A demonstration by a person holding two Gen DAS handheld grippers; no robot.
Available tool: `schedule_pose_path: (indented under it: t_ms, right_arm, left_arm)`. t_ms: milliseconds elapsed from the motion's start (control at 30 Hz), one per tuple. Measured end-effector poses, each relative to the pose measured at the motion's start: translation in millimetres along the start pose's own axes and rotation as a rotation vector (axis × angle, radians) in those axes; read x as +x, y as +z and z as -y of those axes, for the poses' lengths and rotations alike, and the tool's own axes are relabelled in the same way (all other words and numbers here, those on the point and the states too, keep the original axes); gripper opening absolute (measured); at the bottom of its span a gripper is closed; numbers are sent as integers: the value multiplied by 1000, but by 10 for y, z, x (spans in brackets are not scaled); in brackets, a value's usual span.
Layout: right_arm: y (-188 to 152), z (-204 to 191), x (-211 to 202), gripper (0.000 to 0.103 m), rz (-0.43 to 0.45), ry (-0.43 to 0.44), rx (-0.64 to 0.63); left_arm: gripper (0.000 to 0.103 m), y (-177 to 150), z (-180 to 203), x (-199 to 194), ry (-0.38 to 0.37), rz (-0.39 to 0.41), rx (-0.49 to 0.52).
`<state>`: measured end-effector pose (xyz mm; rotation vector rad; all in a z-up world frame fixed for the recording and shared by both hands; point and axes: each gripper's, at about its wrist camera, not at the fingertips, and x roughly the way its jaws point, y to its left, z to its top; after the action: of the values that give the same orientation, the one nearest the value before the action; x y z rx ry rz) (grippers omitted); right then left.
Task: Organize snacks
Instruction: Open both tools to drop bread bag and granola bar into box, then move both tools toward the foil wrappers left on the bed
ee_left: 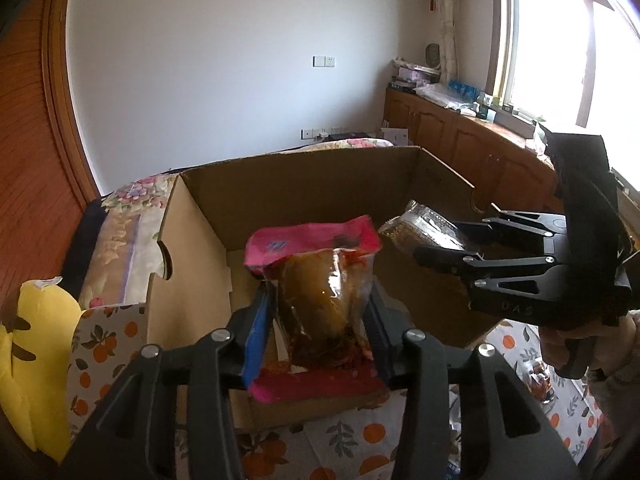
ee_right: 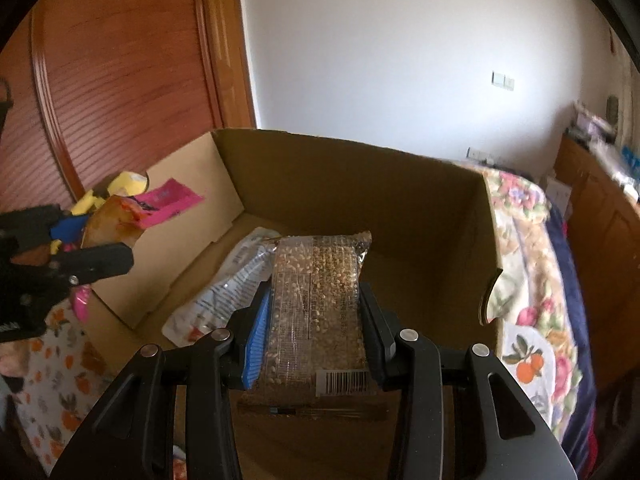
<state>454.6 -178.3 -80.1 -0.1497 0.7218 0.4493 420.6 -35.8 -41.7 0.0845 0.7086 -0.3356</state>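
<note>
Loading snacks into the cardboard box (ee_right: 360, 184): left hand-held gripper (ee_left: 318, 320) holds the pink snack pouch (ee_left: 320, 280) over the box's near edge, right hand-held gripper (ee_right: 312, 332) holds the sesame bar pack (ee_right: 320, 292) above the box floor, beside a white packet (ee_right: 224, 288) already inside. Next, prob.: lower both, then release w/o crushing.

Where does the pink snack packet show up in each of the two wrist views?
Left wrist view: the pink snack packet fills the lower centre, between the fingers of the left claw, over the near edge of the cardboard box.
Right wrist view: the pink snack packet sits at the far left, by the box's left wall.
Shared landmark: the cardboard box, open-topped in both.
</note>
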Motion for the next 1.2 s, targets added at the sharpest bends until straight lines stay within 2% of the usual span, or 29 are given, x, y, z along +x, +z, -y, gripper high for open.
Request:
schedule_pose_path:
  t_ms: [367, 667, 833, 1033, 1200]
  right_arm:
    - [-69, -3, -114, 45, -5, 15, 16]
    - [-371, -34, -694, 47, 55, 10, 80]
    - [-412, -55, -957, 47, 89, 14, 104]
    - [-201, -149, -893, 47, 76, 15, 72]
    - [-283, -62, -1037, 47, 100, 26, 114]
  left_arm:
    - [54, 30, 6, -323, -4, 55, -21]
    - [55, -368, 102, -780, -24, 90, -49]
    - [55, -570, 182, -895, -24, 88, -71]
    - [55, -722, 213, -966, -16, 65, -90]
    - [55, -881, 167, -1091, -3, 64, -101]
